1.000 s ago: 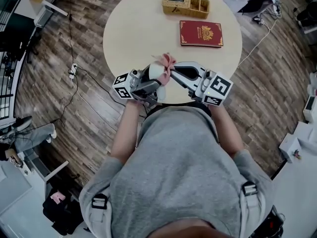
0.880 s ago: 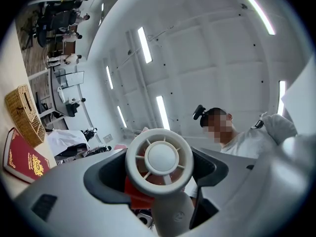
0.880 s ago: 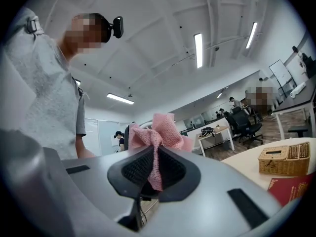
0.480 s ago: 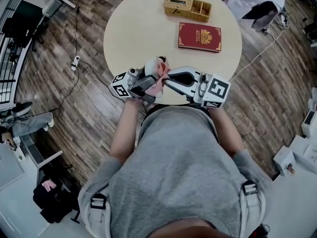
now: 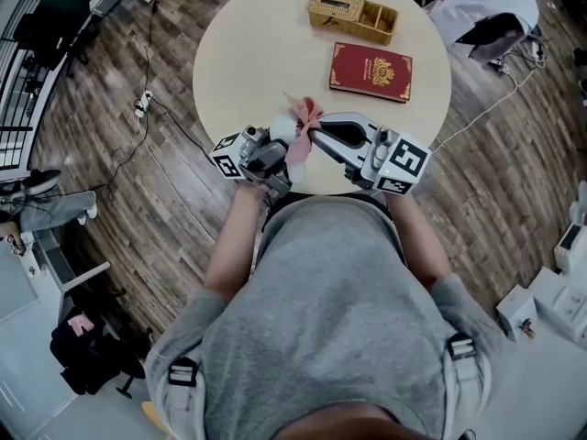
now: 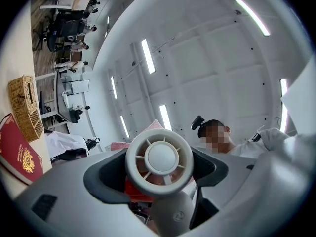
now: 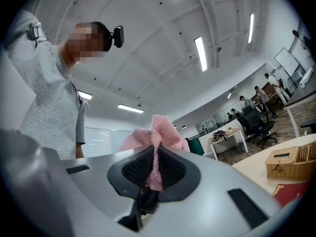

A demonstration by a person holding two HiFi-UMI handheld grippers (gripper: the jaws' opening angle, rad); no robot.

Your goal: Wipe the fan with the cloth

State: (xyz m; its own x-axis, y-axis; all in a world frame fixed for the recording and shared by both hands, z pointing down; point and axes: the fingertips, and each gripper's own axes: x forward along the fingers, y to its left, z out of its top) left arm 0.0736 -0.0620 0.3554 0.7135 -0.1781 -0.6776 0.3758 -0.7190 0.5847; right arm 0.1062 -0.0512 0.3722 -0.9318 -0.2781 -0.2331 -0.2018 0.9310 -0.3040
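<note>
A small white handheld fan (image 6: 159, 158) is clamped between the jaws of my left gripper (image 5: 269, 154), its round grille facing the camera in the left gripper view. In the head view the fan (image 5: 281, 131) shows as a white shape at the near table edge. My right gripper (image 5: 323, 137) is shut on a pink cloth (image 5: 303, 123), which bunches out beyond the jaws and lies against the fan. The pink cloth (image 7: 154, 141) sits pinched between the dark pads in the right gripper view. Both grippers point upward, close together.
A round beige table (image 5: 257, 53) carries a red book (image 5: 371, 71) and a woven basket (image 5: 352, 15) at its far side. Wooden floor with cables surrounds it. A white chair draped with clothing (image 5: 486, 12) stands at the upper right.
The cloth has shifted slightly up and right over the fan's head between the frames. Both grippers stay close together at the near table edge.
</note>
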